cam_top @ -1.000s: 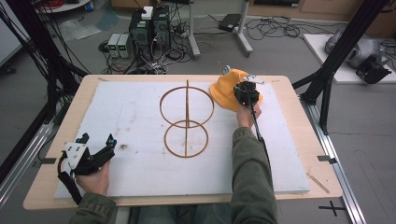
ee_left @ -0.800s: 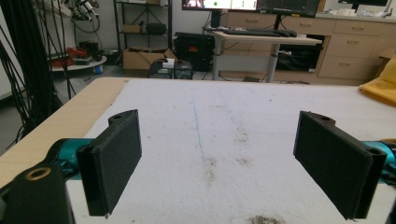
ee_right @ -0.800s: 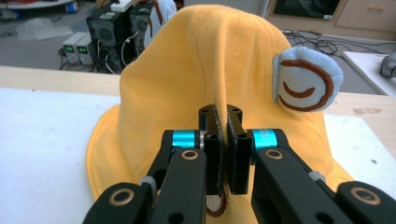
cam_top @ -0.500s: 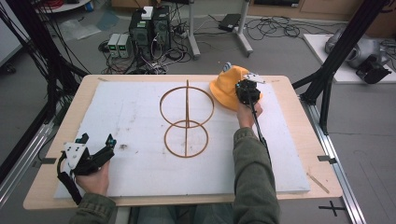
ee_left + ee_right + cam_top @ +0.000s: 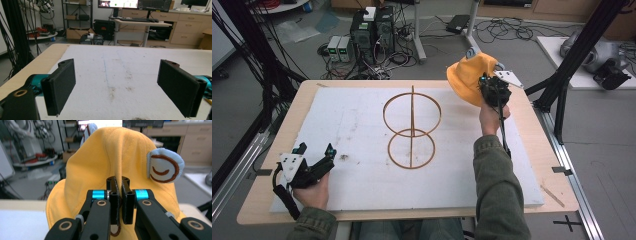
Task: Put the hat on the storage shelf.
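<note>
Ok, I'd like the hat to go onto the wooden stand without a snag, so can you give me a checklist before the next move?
1. Right gripper shut on a fold of the hat: ok.
2. Hat lifted off the table: ok.
3. Wooden stand upright with nothing on it: ok.
4. Left gripper open, away from the stand: ok.
5. Strength of the grip on the fabric: cannot tell.

left gripper [image 5: 314, 159] low, jaws wide apart, right gripper [image 5: 488, 86] raised, jaws pinched together
</note>
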`<state>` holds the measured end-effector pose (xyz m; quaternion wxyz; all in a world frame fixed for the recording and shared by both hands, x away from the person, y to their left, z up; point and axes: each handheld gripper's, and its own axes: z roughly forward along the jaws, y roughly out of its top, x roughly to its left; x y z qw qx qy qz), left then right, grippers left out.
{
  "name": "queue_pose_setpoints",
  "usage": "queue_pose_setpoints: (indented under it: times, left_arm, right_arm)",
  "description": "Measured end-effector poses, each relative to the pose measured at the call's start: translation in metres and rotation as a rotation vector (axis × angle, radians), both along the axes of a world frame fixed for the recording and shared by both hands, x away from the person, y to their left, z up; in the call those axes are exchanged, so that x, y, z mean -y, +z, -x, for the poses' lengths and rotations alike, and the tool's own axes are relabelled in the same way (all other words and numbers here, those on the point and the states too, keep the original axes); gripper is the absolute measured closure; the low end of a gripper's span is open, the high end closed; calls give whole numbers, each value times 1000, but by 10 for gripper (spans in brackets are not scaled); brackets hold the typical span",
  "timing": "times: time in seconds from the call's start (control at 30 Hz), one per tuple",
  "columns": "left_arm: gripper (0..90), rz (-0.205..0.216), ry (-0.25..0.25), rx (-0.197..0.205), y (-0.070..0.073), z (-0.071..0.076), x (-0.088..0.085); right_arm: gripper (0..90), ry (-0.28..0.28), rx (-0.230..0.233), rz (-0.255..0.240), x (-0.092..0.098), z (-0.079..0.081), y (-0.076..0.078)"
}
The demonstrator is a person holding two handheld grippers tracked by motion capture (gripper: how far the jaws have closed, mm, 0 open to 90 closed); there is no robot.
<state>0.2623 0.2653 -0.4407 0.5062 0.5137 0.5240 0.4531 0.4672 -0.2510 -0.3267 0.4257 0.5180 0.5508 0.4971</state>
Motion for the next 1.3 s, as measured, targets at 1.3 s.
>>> queue_pose_setpoints:
  times: [1.3]
  left_arm:
    - [155,49,6,6,1,1,-4]
  right_arm:
    - [881,520,350,-30,-76,136,127]
